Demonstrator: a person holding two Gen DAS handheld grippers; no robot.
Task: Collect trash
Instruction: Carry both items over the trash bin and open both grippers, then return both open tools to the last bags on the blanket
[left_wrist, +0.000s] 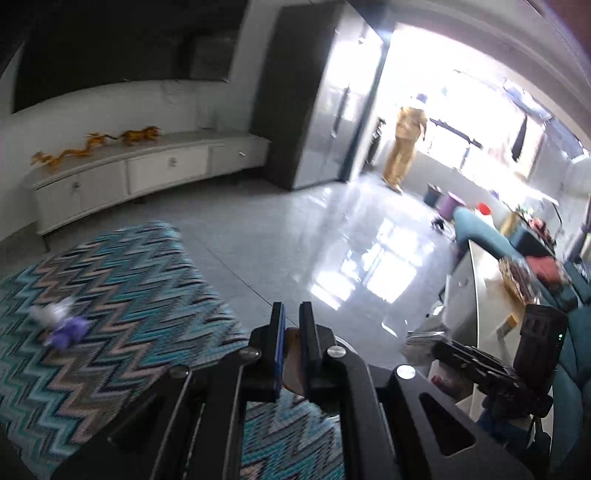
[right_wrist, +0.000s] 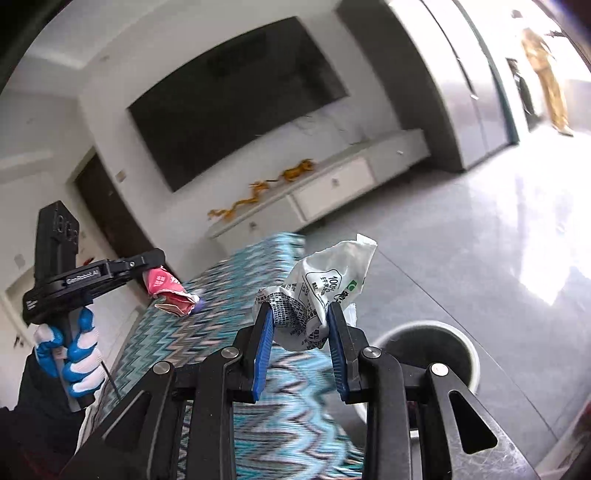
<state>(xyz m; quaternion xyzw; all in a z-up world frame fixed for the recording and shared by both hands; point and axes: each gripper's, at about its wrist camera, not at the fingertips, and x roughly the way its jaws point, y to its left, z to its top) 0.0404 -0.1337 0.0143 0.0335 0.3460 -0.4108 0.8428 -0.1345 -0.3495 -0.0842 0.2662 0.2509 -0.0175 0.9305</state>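
Observation:
In the right wrist view my right gripper (right_wrist: 301, 321) is shut on a crumpled white printed wrapper (right_wrist: 325, 291), held above the edge of a table under a teal zigzag cloth (right_wrist: 236, 280). A white bin with a dark inside (right_wrist: 428, 354) stands on the floor just below and to the right of it. To the left, a gloved hand (right_wrist: 77, 362) holds my left gripper (right_wrist: 157, 267), shut on a pink wrapper (right_wrist: 166, 290). In the left wrist view that gripper (left_wrist: 291, 321) shows a sliver of the wrapper (left_wrist: 291, 350) between its pads. A purple and white scrap (left_wrist: 62, 326) lies on the cloth.
A long white TV cabinet (left_wrist: 147, 170) with golden figurines runs along the far wall under a dark screen (right_wrist: 236, 99). A person in yellow (left_wrist: 404, 147) stands by the bright doorway. Two small bins (left_wrist: 443, 199) and a teal sofa (left_wrist: 480, 225) sit to the right. Glossy grey floor lies between.

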